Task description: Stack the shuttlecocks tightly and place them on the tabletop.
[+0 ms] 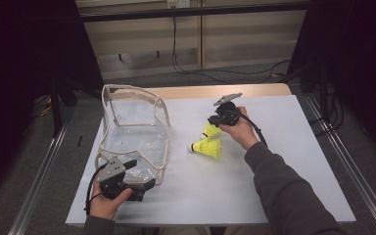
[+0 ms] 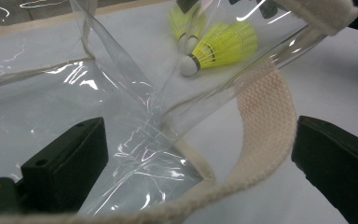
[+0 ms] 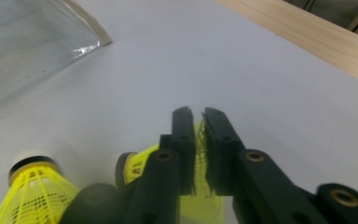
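Right gripper (image 1: pixel 215 122), near the far middle of the white worktop (image 1: pixel 293 161), with its jaws pinching the netted yellow skirt of a shuttlecock (image 1: pixel 211 130); in the right gripper view the skirt's mesh edge is pressed flat between the two black pads, and the cork end (image 3: pixel 125 169) lies low to the left of the jaws, close to the surface. A second yellow shuttlecock (image 1: pixel 206 147) lies on its side just beside the first, toward the person, its white cork pointing left toward the bag. Left gripper (image 1: pixel 144 185), at the near left corner of the worktop, with jaws spread; in the left gripper view a woven cream strap (image 2: pixel 265 116) and a fold of clear plastic pass between the two jaws, neither pad pressing on them. Clear plastic bag (image 1: pixel 134 132) with cream fabric trim, standing on the left half of the worktop with its mouth facing up and its near corner at the left gripper. A bare strip of white surface separates the bag's right edge from the two shuttlecocks. The whole right half of the worktop and the near middle are unoccupied apart from the person's right sleeve (image 1: pixel 284 196), which crosses the near right area. A wooden edge (image 1: pixel 254 90) runs along the far side beyond the white sheet, and metal rails (image 1: pixel 342 161) flank both long sides.
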